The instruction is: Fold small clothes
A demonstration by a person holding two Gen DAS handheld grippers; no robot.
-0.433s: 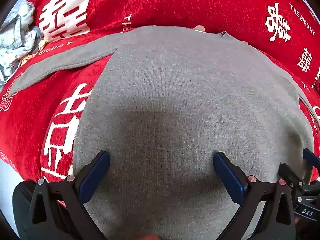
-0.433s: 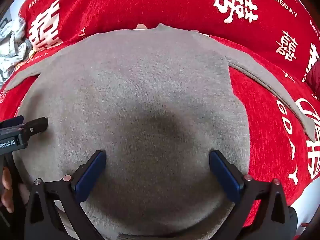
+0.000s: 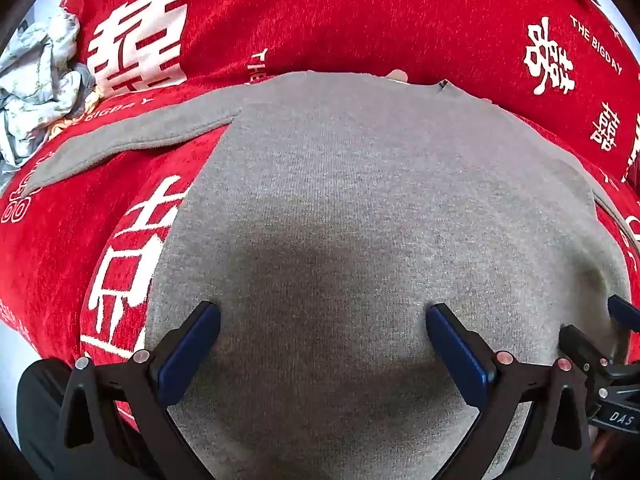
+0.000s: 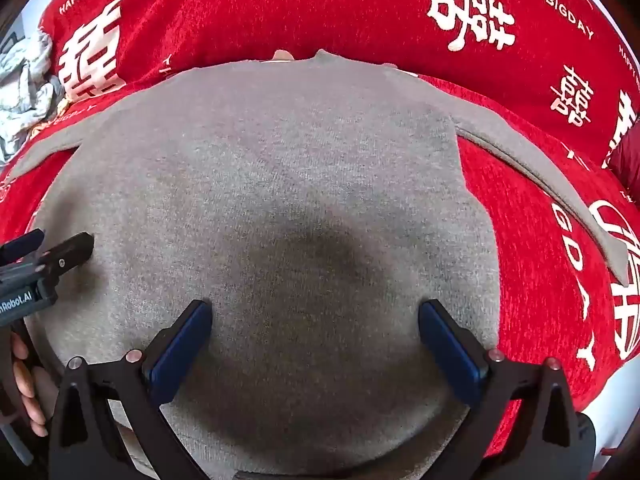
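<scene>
A grey top [image 3: 360,184] lies flat on the red blanket [image 3: 360,20], both grippers [image 3: 323,350] [image 4: 315,346] spread wide and empty above its hem; soft, light knit, probably best pinched at edges or sleeves.

One grey sweater [image 3: 360,200] (two grippers)

A small grey knitted sweater [image 3: 360,208] lies spread flat on a red cloth [image 3: 360,12] printed with white characters. Its body faces up, hem nearest the cameras, neckline at the far edge. The left sleeve [image 3: 132,144] stretches out flat to the side and slightly downward; the right sleeve [image 4: 552,184] runs out the other way, angling down across the red cloth. The knit looks smooth, without big wrinkles.
</scene>
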